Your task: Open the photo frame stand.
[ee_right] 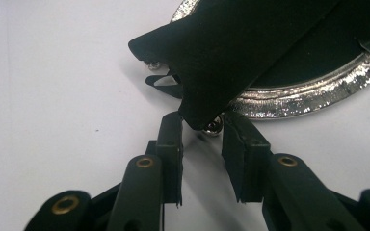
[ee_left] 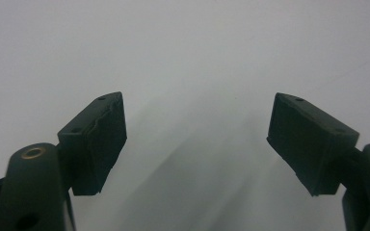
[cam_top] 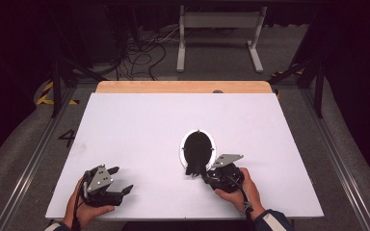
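One white counter (cam_top: 139, 125) with a wooden strip along its 12 o'clock edge. Two claws on it: the left claw (cam_top: 120, 180) at about 7 o'clock, the right claw (cam_top: 203, 175) near 5 o'clock (each in one hand). One silver-rimmed oval frame (cam_top: 212, 144) lies just past centre, with one black stand flap (ee_right: 221, 53) on its back.

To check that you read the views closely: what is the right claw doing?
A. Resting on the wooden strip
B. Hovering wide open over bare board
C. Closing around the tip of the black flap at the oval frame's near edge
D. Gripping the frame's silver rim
C: in the right gripper view, the right claw has its jaws narrowly apart on either side of the flap tip, just short of the frame; whether they pinch it is unclear.
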